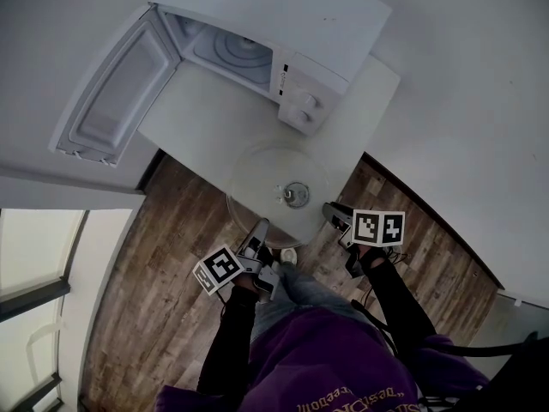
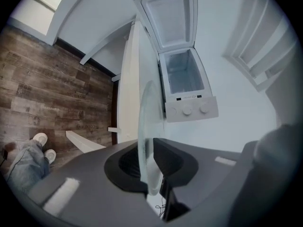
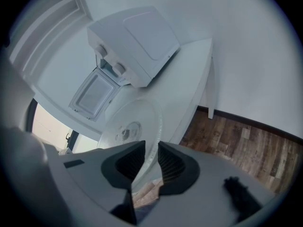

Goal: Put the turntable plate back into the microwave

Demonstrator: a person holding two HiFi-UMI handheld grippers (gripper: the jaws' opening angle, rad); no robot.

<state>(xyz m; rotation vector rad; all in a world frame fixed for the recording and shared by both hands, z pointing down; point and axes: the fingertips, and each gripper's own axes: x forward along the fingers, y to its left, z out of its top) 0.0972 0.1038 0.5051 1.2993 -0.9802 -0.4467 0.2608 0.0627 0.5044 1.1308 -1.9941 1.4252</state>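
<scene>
White surface (image 1: 197, 110), near edge: turntable plate (image 1: 257, 178) overhung, rim exposed for gripping; left tongs (image 1: 259, 228) clamped it, right tongs (image 1: 331, 211) straddled it unclosed.

One microwave (image 1: 283, 24) is shown, with one door (image 1: 116, 93) swung open. Three round knobs (image 2: 188, 110) are counted on its panel in the left gripper view. One glass turntable plate (image 1: 279, 187) is seen, and one white counter (image 1: 206, 118). Two claws are counted: one left claw (image 1: 256, 230) and one right claw (image 1: 331, 212). Each is fitted with one marker cube (image 1: 219, 269), making two cubes in all. Two pale shoes (image 2: 40, 138) are seen on the one wooden floor (image 1: 163, 256).
</scene>
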